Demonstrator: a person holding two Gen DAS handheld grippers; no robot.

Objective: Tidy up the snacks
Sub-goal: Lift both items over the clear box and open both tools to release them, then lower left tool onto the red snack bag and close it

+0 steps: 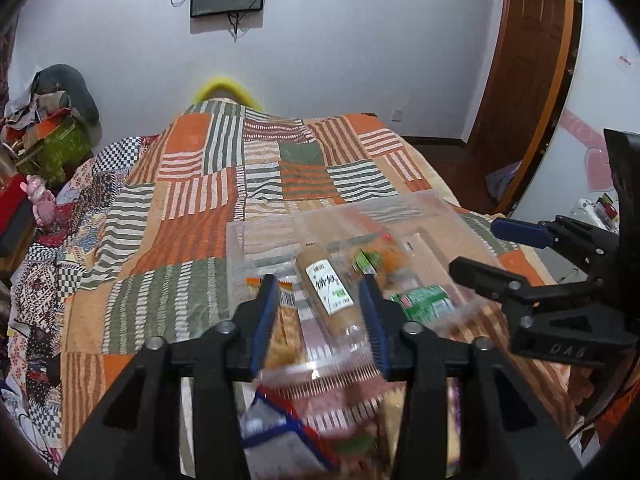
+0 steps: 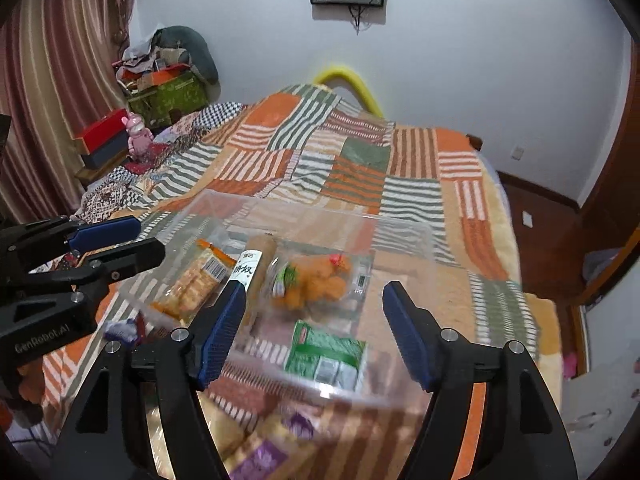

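Note:
A clear plastic bin [image 1: 236, 240] [image 2: 400, 232] lies on the patchwork quilt. Inside it are a brown roll with a white label [image 1: 332, 292] [image 2: 256, 256], an orange cracker pack [image 1: 286, 320] [image 2: 196, 280], a bag of orange fried snacks [image 2: 316, 280] and a green packet [image 1: 424, 300] [image 2: 328, 352]. My left gripper [image 1: 319, 282] [image 2: 140, 240] hovers over the bin's near rim, open, its pads touching nothing. Beside it on the right, my right gripper [image 2: 315, 292] [image 1: 496, 252] is open wider above the same rim, with nothing held.
Loose snack packets lie in front of the bin, one blue and red [image 1: 280, 432], others purple [image 2: 260, 456]. The quilt [image 2: 360, 160] stretches far beyond the bin. Boxes and a pink toy [image 2: 138, 132] stand at the left, a wooden door [image 1: 528, 60] at the right.

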